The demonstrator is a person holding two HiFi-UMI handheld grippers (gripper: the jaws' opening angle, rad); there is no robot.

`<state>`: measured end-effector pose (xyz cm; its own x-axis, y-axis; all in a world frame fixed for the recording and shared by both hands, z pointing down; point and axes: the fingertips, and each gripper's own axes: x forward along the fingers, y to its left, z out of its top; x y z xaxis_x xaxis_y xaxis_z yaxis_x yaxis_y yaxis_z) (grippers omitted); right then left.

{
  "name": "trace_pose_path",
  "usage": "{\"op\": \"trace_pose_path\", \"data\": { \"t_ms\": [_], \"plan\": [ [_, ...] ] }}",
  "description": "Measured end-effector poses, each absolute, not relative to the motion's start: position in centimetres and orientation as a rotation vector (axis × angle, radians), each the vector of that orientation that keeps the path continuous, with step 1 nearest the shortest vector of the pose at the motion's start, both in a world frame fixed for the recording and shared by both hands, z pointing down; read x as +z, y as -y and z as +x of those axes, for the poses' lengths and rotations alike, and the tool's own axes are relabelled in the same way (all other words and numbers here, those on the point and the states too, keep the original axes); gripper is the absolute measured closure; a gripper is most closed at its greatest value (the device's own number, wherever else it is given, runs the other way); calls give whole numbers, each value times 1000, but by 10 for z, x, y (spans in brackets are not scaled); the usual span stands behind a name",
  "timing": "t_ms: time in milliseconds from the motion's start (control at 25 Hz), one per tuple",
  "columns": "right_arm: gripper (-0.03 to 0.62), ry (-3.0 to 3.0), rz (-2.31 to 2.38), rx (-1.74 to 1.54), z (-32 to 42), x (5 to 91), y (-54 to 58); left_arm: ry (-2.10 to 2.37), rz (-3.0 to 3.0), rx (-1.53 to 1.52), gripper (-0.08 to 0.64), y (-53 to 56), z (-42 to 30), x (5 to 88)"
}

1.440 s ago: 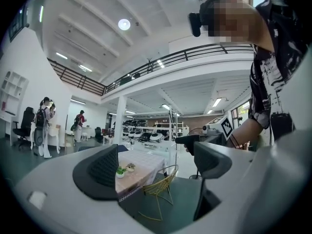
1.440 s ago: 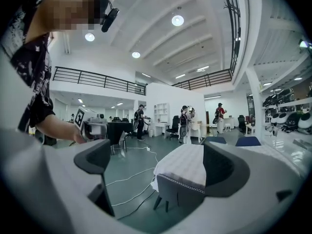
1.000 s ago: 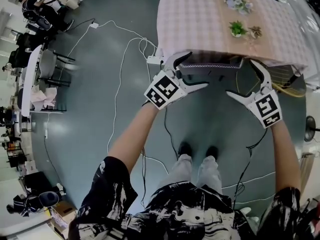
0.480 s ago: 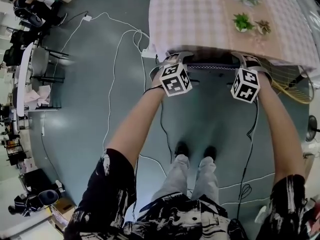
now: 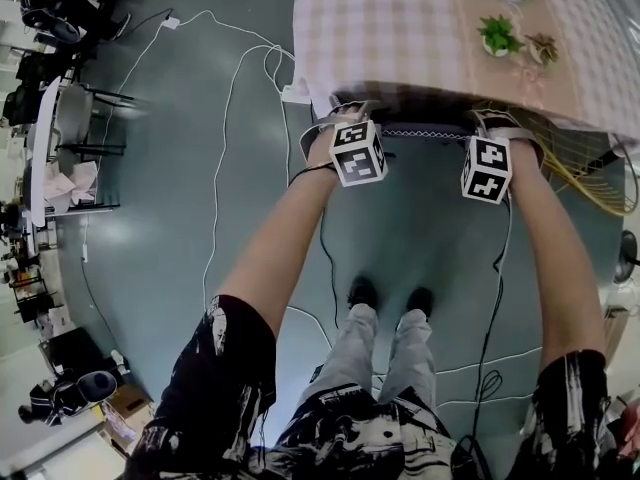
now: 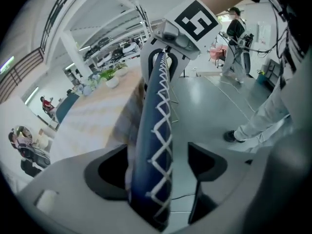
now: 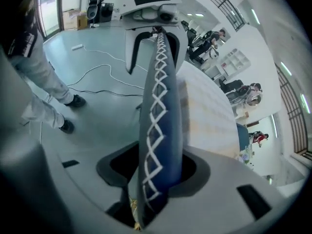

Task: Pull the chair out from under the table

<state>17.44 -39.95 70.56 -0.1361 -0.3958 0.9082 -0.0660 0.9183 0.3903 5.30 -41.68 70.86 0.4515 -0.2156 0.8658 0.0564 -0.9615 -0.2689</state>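
Observation:
The chair stands pushed under the table (image 5: 400, 38), which wears a pink checked cloth; only its dark blue backrest rim (image 5: 430, 131) with white zigzag stitching shows. My left gripper (image 5: 338, 118) straddles the rim's left end. In the left gripper view the rim (image 6: 156, 116) lies against one jaw with a gap to the other, and the jaws (image 6: 161, 177) are closing slightly. My right gripper (image 5: 497, 123) sits over the right end. Its jaws (image 7: 156, 179) are closing, tight around the rim (image 7: 161, 106).
Small potted plants (image 5: 497, 36) stand on the table. White cables (image 5: 215, 168) and a power strip (image 5: 295, 93) lie on the grey floor to the left. A wicker piece (image 5: 580, 158) is on the right. The person's feet (image 5: 365, 293) are behind the chair. Desks and people line the left edge.
Both grippers dropped from in front of the table edge down onto the chair's backrest rim and turned steeply downward. The right jaws have narrowed around the rim.

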Motion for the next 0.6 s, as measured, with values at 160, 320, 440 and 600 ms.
{"op": "trace_pose_path", "data": {
  "t_ms": [160,320,440,600],
  "plan": [
    [492,1680,265,-279,176,707,397,-136,-2352,-1536,419,423,50,701],
    [523,1694,213,-207,174,707,391,-111,-2360,-1540,430,420,50,702],
    [527,1695,222,-187,174,707,391,-125,-2361,-1536,431,420,50,702],
    [535,1695,247,-141,174,708,389,-135,-2361,-1537,435,417,50,704]
  ]
}}
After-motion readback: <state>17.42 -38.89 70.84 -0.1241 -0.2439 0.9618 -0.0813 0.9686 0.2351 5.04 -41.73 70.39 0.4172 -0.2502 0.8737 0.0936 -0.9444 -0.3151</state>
